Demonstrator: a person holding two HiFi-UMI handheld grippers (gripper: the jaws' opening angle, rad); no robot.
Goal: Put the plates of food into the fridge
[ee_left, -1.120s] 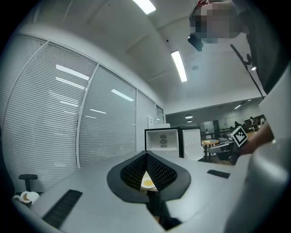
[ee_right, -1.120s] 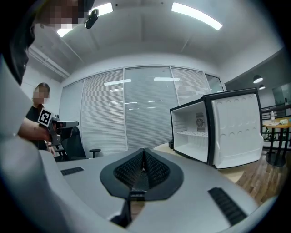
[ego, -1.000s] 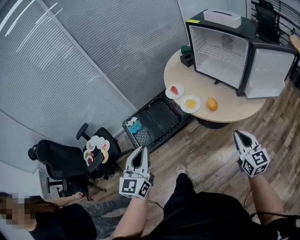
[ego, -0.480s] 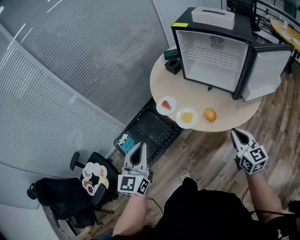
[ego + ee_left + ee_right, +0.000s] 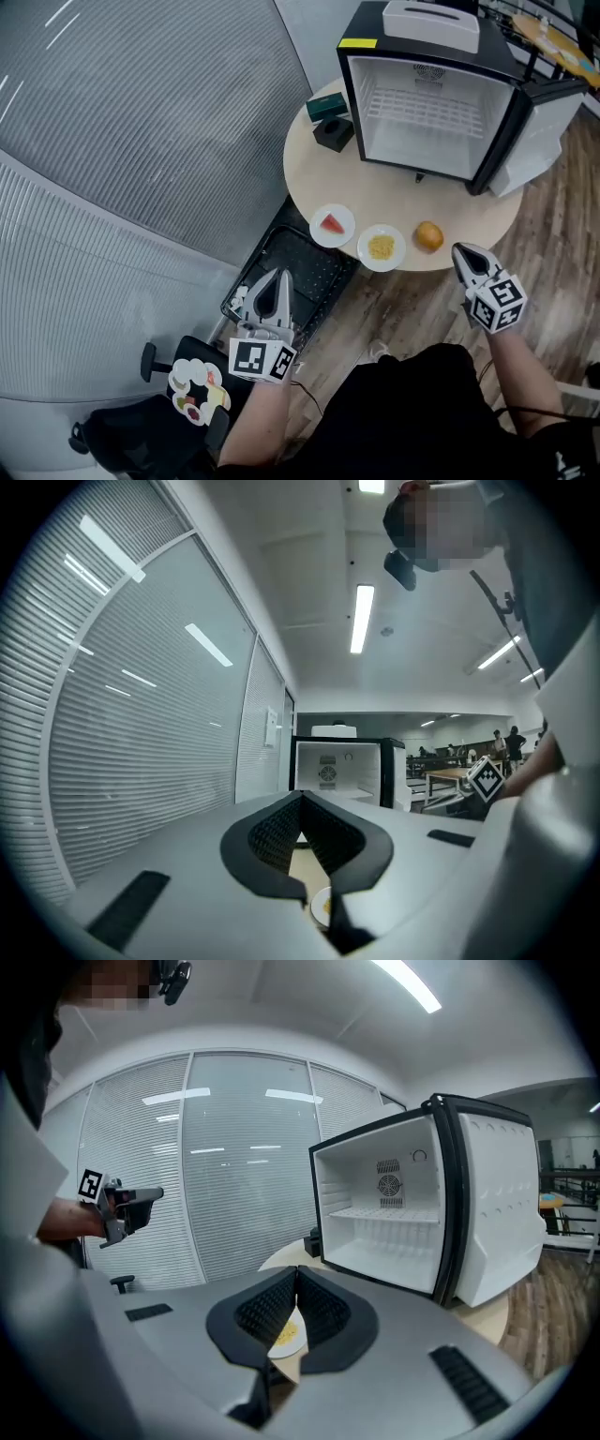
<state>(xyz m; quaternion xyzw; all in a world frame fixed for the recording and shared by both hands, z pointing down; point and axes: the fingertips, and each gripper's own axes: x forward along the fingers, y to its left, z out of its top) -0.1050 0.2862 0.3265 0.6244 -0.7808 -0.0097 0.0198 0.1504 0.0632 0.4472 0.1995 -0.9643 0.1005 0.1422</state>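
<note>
An open white mini fridge (image 5: 431, 103) stands on a round table (image 5: 309, 169), its door (image 5: 548, 117) swung to the right. Near the table's front edge lie a plate with a red slice (image 5: 332, 225), a plate of yellow food (image 5: 382, 247) and an orange (image 5: 428, 235). My left gripper (image 5: 272, 279) hangs shut and empty over the floor, left of the table. Just off the table's rim by the orange, my right gripper (image 5: 461, 251) is shut and empty too. The right gripper view (image 5: 297, 1269) looks past the yellow plate (image 5: 286, 1337) to the fridge (image 5: 394, 1222).
A black tray (image 5: 309, 258) with small items lies on the floor under the table's left side. An office chair bearing a plate of toy food (image 5: 197, 394) is at the lower left. Dark boxes (image 5: 330, 122) stand beside the fridge, with a white box (image 5: 431, 21) on top. A blind-covered glass wall fills the left.
The view and both grippers have moved toward the table; fridge and plates now sit nearer and more central, and the chair has slid to the lower left. Both grippers stayed shut.
</note>
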